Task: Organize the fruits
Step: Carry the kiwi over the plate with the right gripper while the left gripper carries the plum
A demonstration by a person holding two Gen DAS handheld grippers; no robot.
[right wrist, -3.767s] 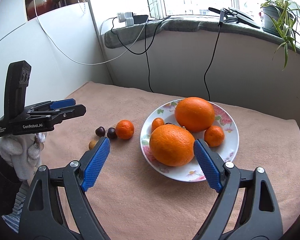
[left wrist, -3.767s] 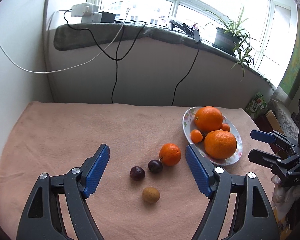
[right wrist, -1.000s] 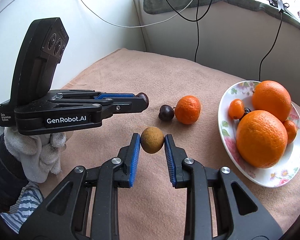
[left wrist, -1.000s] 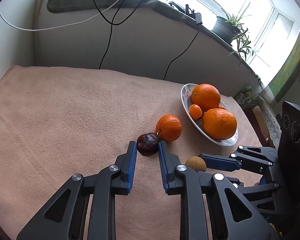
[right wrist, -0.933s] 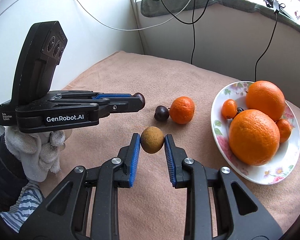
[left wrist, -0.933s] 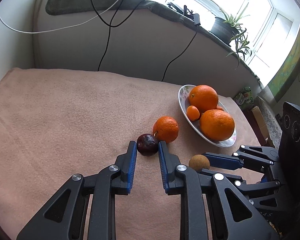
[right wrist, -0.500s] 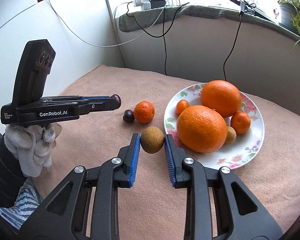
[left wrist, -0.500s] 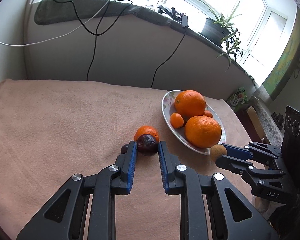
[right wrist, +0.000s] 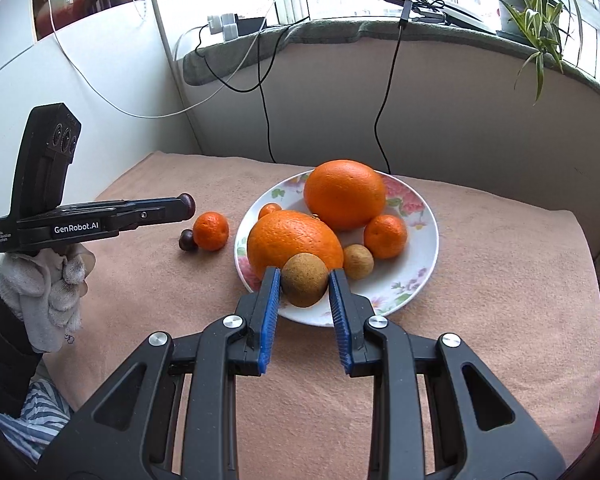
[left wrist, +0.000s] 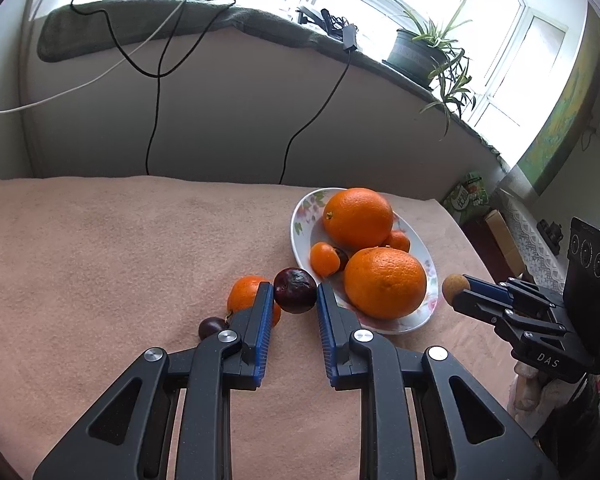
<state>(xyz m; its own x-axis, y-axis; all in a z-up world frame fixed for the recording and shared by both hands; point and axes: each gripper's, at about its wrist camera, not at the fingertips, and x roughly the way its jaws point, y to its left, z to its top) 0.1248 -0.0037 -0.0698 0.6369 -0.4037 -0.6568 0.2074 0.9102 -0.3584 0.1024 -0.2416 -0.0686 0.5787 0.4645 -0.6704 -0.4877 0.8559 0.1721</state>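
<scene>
We are gripping a plum [left wrist: 295, 289] in the left tool [left wrist: 291, 308], a brown fruit [right wrist: 304, 285] in the right tool [right wrist: 303, 298], over the plate [right wrist: 420, 216].

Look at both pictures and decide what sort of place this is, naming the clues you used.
Probably a room or enclosed balcony in a home: a potted plant sits on the windowsill, and a floral plate of oranges rests on a table under a pink cloth.

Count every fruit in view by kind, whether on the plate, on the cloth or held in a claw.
large oranges: 2
small mandarins: 3
brown round fruits: 2
dark plums: 3
Total: 10
</scene>
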